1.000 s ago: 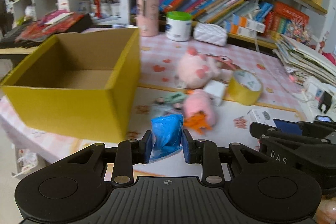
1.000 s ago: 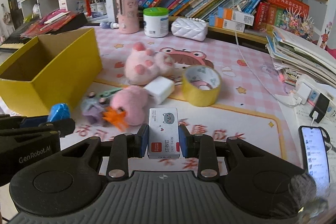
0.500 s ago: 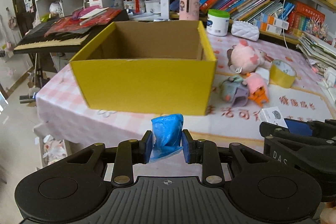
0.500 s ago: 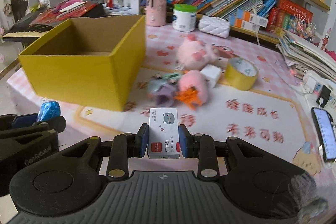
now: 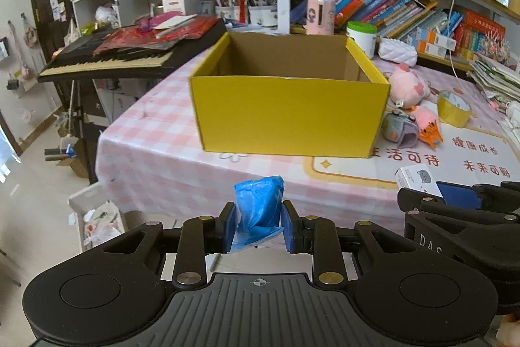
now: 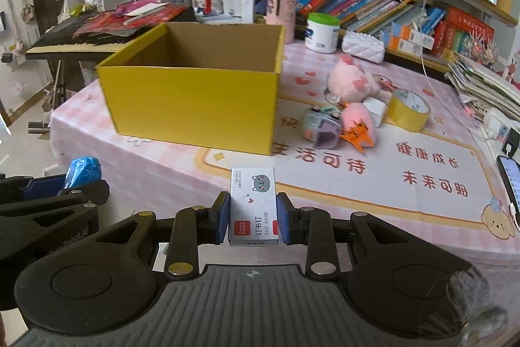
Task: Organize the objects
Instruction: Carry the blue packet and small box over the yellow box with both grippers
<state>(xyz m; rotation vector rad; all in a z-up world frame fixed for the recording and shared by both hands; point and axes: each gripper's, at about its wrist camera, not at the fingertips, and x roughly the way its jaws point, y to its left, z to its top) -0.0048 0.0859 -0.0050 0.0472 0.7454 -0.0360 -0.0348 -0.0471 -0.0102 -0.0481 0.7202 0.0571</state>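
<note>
My left gripper (image 5: pixel 258 226) is shut on a crumpled blue packet (image 5: pixel 259 205), held off the table's near edge. My right gripper (image 6: pixel 253 218) is shut on a small white staple box with a cat drawing (image 6: pixel 253 205), also held in front of the table. An open yellow cardboard box (image 5: pixel 289 116) stands on the table ahead of both; it also shows in the right wrist view (image 6: pixel 195 101). The part of its inside that I see holds nothing. Each gripper shows in the other's view, the right (image 5: pixel 455 200) and the left (image 6: pixel 58 187).
Right of the box lie a pink plush (image 6: pixel 352 80), a pink fluffy toy with an orange clip (image 6: pixel 357 126), a grey-purple toy (image 6: pixel 321 127), a yellow tape roll (image 6: pixel 409 109) and a phone (image 6: pixel 510 178). Bookshelves stand behind. A keyboard (image 5: pixel 107 60) stands at the left.
Both grippers have drawn back from the table and shifted left with their loads. The yellow box now sits straight ahead and farther off.
</note>
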